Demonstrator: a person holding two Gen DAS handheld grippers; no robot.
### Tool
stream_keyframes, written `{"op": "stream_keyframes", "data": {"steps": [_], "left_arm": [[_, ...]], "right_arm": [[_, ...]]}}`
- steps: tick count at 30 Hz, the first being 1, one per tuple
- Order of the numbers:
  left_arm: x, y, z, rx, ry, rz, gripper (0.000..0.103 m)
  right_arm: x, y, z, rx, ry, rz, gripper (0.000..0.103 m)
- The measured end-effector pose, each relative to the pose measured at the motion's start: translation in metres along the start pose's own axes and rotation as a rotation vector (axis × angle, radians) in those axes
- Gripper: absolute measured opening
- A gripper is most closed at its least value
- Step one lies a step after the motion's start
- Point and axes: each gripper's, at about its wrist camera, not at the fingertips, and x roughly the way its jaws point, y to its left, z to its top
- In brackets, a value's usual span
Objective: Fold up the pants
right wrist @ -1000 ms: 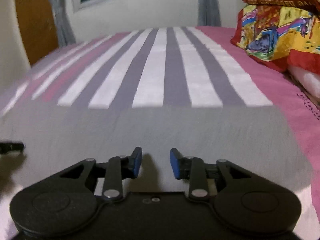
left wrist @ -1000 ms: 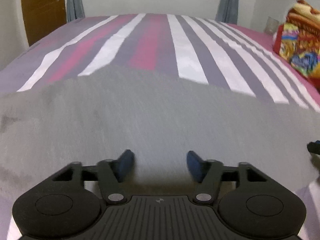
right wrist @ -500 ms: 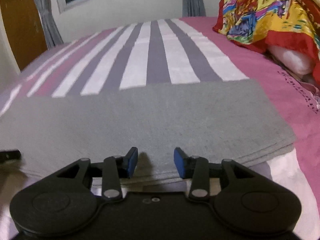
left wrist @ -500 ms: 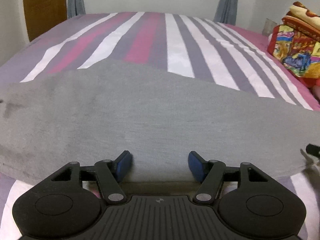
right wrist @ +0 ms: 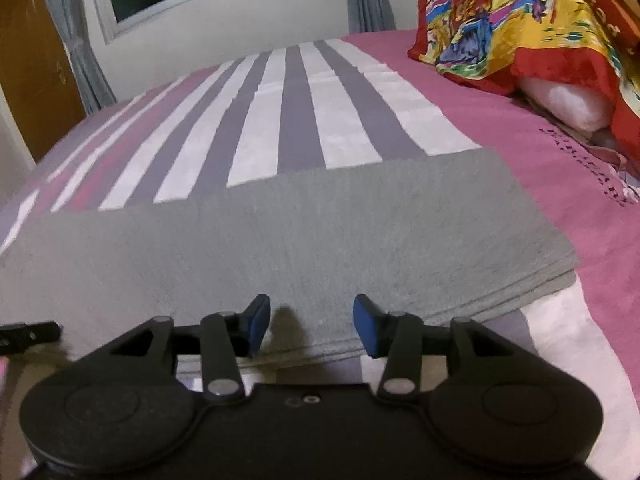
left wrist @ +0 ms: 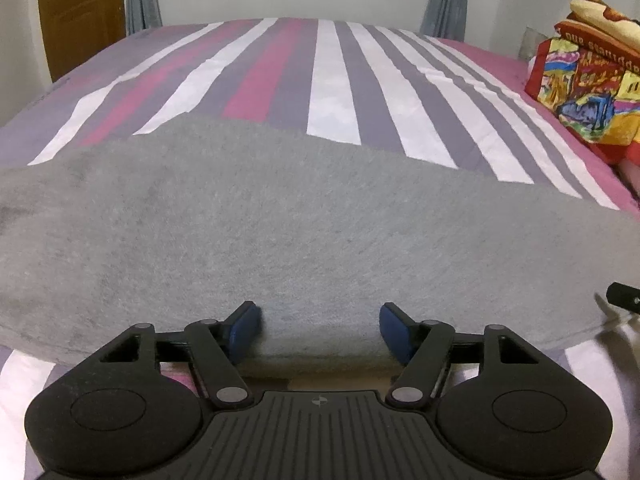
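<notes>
While two hand-held grippers (left wrist: 320, 330) (right wrist: 311, 326) gape, one pants (left wrist: 304, 240) lies.

So the bed (left wrist: 332, 80) has a sheet striped in white, purple and pink. Grey folded pants (right wrist: 320, 224) lie flat across its near end, layers stacked at the right edge. Colourful bedding (right wrist: 520, 28) is piled at the right side.

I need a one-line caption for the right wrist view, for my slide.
Open right tongs at the near edge of folded grey pants on a striped bedspread.
</notes>
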Motion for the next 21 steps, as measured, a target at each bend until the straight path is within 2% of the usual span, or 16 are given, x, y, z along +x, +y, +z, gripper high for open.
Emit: {"op": "stream_keyframes", "data": {"steps": [9,11,13,15,21], "left_arm": [[-0.013,-0.020,0.002,0.033,-0.033,-0.060,0.067],[-0.011,-0.023,0.002,0.054,-0.032,-0.053,0.067],[0.000,-0.021,-0.001,0.066,0.008,-0.038,0.067],[0.005,-0.019,-0.006,0.097,-0.001,-0.031,0.067],[0.002,-0.018,-0.007,0.088,-0.002,-0.035,0.067]], "right_arm": [[-0.016,-0.019,-0.007,0.061,-0.001,-0.023,0.049],[-0.016,-0.021,-0.008,0.066,-0.002,-0.027,0.049],[-0.015,-0.023,-0.007,0.064,-0.006,-0.042,0.049],[-0.012,-0.028,-0.008,0.076,0.000,-0.062,0.049],[-0.022,-0.069,-0.013,0.239,0.009,-0.062,0.049]]}}
